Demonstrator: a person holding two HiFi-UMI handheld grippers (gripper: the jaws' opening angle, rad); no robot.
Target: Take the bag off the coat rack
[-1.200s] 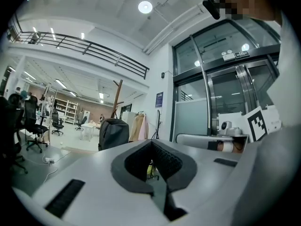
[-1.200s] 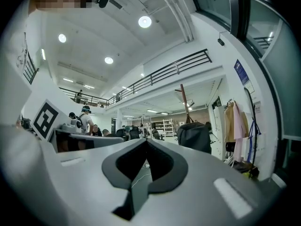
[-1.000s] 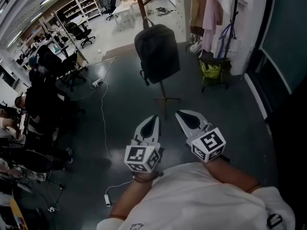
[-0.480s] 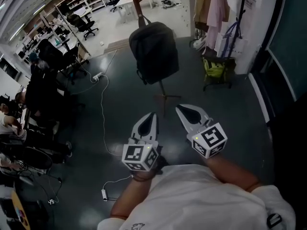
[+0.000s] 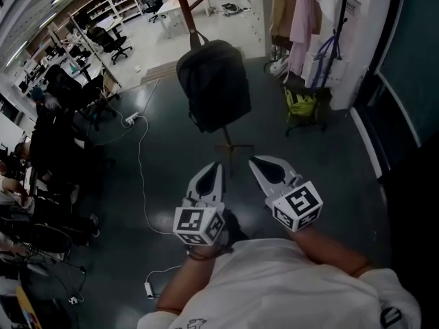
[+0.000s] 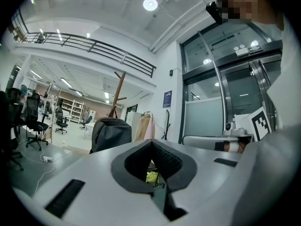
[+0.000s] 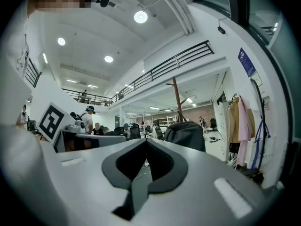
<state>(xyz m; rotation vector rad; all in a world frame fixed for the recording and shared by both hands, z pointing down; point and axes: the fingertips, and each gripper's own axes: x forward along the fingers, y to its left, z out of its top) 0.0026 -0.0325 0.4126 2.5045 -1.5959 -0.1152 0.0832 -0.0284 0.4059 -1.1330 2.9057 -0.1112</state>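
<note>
A black backpack (image 5: pixel 212 81) hangs by its top loop from a brown wooden coat rack (image 5: pixel 184 2), whose feet (image 5: pixel 230 147) stand on the dark floor. My left gripper (image 5: pixel 217 166) and right gripper (image 5: pixel 253 161) are held side by side below the bag, well short of it, both shut with nothing between the jaws. In the left gripper view the backpack (image 6: pixel 110 133) and the rack pole (image 6: pixel 118 91) show ahead, left of the shut jaws. In the right gripper view the backpack (image 7: pixel 186 134) hangs on the pole (image 7: pixel 177 100), ahead and right.
A second rack with coats (image 5: pixel 295 12) and a yellow-green bag (image 5: pixel 302 103) stand at the back right by a white wall. A white cable (image 5: pixel 142 156) with a power strip crosses the floor on the left. People sit at desks (image 5: pixel 48 136) at far left. Glass doors (image 5: pixel 411 60) line the right.
The backpack has drifted slightly left and looms a little larger in the head view. Both grippers stay shut, held side by side in front of me.
</note>
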